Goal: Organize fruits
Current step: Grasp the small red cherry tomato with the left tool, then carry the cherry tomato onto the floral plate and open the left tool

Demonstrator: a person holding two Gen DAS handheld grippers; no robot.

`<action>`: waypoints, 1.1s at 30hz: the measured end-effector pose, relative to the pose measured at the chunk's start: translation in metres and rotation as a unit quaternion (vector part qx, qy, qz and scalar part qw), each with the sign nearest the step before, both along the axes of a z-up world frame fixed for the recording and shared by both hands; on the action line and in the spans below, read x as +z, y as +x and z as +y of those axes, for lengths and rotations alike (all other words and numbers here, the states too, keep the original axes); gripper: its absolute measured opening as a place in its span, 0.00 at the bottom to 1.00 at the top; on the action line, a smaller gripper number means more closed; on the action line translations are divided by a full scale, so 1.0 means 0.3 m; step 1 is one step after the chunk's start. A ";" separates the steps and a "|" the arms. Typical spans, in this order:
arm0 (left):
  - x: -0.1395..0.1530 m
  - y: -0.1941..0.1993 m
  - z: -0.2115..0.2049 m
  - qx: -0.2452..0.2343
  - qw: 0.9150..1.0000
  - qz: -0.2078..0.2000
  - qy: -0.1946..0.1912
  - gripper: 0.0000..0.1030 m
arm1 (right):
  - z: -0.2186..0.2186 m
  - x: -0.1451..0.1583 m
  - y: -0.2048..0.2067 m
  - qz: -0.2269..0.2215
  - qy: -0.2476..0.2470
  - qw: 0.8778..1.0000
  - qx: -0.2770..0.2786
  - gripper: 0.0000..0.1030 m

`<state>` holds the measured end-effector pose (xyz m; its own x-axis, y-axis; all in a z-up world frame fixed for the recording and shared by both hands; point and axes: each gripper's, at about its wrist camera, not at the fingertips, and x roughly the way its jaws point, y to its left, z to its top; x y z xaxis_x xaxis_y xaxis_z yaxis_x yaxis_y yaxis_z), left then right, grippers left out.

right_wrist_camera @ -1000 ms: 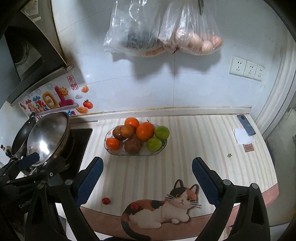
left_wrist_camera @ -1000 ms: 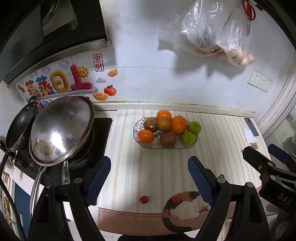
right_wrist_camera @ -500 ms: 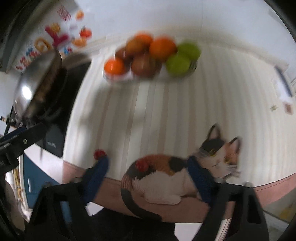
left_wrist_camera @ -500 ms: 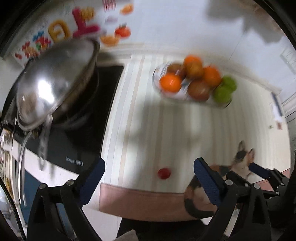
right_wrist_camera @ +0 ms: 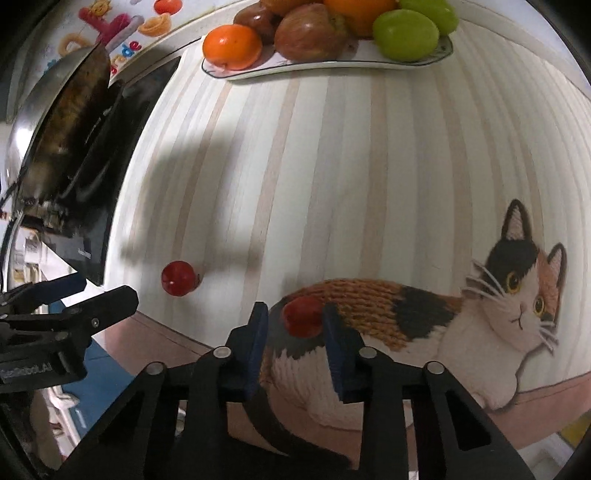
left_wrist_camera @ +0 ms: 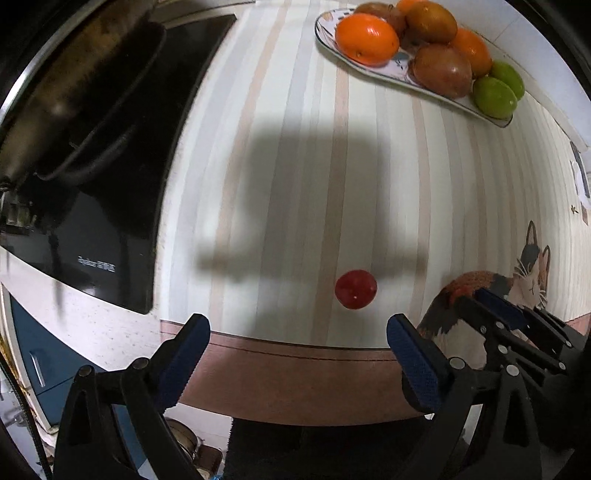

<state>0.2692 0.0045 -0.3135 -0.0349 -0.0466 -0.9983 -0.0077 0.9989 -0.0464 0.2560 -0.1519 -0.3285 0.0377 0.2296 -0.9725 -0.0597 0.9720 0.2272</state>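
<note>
A: What's nearest the right gripper (right_wrist_camera: 293, 325)?

B: A small red fruit (right_wrist_camera: 303, 316) is sitting between its blue fingers (right_wrist_camera: 255, 338), on the cat picture (right_wrist_camera: 424, 321) printed near the table's front edge. The fingers are drawn in narrow around it; the right one looks to be touching it, the left one is showing a slight gap, so I cannot tell whether it is gripped.

A: And the left gripper (left_wrist_camera: 297, 345)?

B: Its fingers (left_wrist_camera: 412, 354) are spread wide and holding nothing. It is hovering at the brown front border of the striped table (left_wrist_camera: 280, 166). A second small red fruit (left_wrist_camera: 355, 289) is lying on the stripes just beyond, closer to the right finger, apart from both.

A: Are both little fruits showing in the right view?

B: Yes, the second one (right_wrist_camera: 178, 278) is lying to the left of the cat picture, near the left gripper's tips.

A: Further back?

B: A black cooktop (left_wrist_camera: 122, 206) with a metal wok (right_wrist_camera: 55, 122) on it is lying at the left. At the far side, a shallow plate (right_wrist_camera: 325, 66) is carrying oranges (left_wrist_camera: 366, 43), reddish-brown fruits (right_wrist_camera: 312, 35) and green fruits (right_wrist_camera: 404, 35).
</note>
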 end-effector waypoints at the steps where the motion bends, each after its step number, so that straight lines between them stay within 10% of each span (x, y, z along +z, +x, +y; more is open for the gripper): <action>1: -0.005 -0.001 -0.003 -0.001 1.000 0.002 -0.003 0.95 | 0.002 -0.006 0.001 -0.003 -0.006 1.000 0.001 0.27; 8: -0.062 0.014 -0.063 -0.020 0.999 0.010 -0.026 0.89 | -0.008 0.000 0.011 -0.005 -0.005 1.000 0.001 0.25; 22: -0.171 0.064 -0.115 -0.030 0.998 0.012 -0.061 0.28 | -0.085 0.040 0.026 -0.010 -0.003 1.000 -0.029 0.25; 33: -0.083 0.116 -0.155 -0.030 0.996 -0.030 -0.074 0.27 | -0.129 0.124 0.097 -0.043 0.013 0.998 -0.050 0.25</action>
